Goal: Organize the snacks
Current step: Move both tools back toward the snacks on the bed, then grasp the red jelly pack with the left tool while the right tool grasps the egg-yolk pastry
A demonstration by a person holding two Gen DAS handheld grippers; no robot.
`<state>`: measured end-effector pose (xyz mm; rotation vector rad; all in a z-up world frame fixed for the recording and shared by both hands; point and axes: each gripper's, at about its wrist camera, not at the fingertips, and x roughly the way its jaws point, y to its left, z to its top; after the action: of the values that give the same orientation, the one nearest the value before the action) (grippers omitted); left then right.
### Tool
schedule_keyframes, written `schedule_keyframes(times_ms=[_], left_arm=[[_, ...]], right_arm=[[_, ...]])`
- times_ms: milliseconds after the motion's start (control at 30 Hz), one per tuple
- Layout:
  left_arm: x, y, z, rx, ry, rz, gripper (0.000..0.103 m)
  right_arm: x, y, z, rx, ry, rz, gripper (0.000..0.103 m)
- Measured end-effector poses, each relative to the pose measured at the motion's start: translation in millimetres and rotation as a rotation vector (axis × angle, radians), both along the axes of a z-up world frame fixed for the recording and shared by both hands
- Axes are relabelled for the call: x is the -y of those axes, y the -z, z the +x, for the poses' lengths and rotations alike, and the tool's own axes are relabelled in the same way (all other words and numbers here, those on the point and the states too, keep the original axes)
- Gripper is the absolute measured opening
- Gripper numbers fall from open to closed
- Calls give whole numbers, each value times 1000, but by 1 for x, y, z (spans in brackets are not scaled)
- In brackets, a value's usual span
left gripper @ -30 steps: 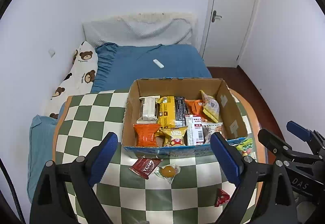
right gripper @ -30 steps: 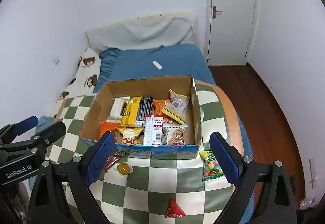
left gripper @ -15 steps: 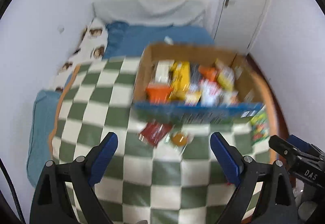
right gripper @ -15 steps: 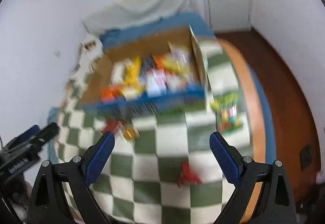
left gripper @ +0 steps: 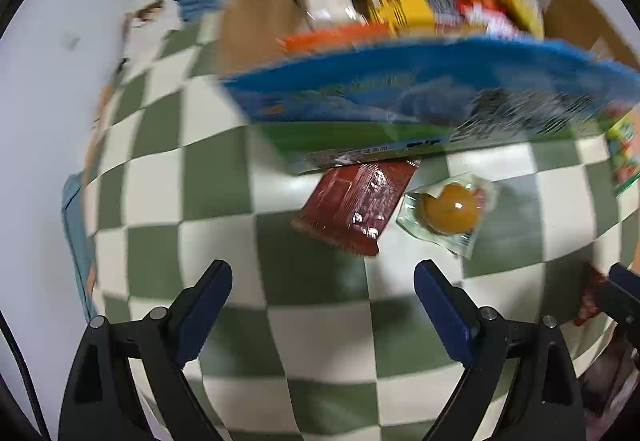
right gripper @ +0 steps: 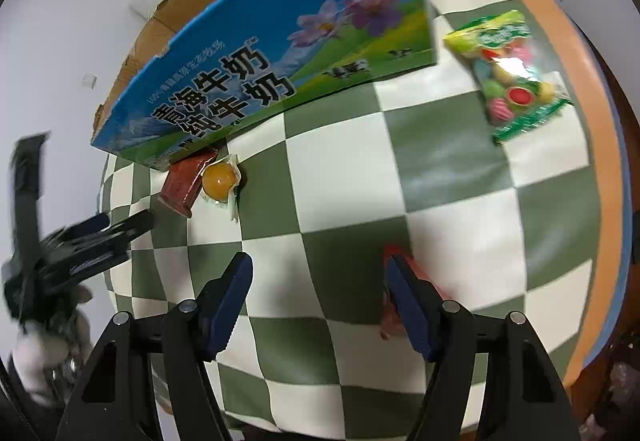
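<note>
A: Largest first. The desk, under a green-and-white checked cloth, carries the cardboard box with the blue printed front; packets fill it, blurred in the left view.

B: Loose snacks?

A: A green candy bag lies right of the box, apart from it. A dark red packet lies at the box's front, one end tucked under its edge, and a clear-wrapped orange ball is just beside it.

B: Left hand-held gripper?

A: Released, jaws wide, nothing between them. The dark red packet and the ball sit just ahead of its tips.

B: Right hand-held gripper?

A: Jaws closing, pads on nothing. A small red packet lies under and behind its right finger, outside the gap as far as can be told.
</note>
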<state>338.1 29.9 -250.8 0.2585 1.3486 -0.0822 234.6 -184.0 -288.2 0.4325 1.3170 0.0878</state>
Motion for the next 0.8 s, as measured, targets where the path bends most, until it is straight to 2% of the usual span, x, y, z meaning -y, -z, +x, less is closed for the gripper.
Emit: schedule_keyframes(times_ms=[200,233,267,300,400,500,600,733,800], left_arm=[[18,36,24,-66,99,14,92],[21,41,26,-70,108,8,87],[21,41,26,-58,108,-13,68],[21,41,26,-48,108,-8,53],[19,40,21,-60,102,-21,44],[7,38,10,-66,46,-43,44],[-15,36,-12,-83,-59,-78,44],[-43,41,-43,-129,-203,-125,44],[-53,46,-53,-155,-255,-154,44]], right_arm=[[-19,6,22,2,-20,-12,71],[-22,6,25,5,-22,-13,71],[-24,7,28,7,-26,-13,71],[-27,8,32,8,-32,-10,71],[-36,9,42,16,-55,5,71],[-49,10,55,31,-95,16,71],[-67,11,71,44,-152,23,71],[-93,16,89,66,-250,-6,71],[-113,18,100,80,-329,-54,71]])
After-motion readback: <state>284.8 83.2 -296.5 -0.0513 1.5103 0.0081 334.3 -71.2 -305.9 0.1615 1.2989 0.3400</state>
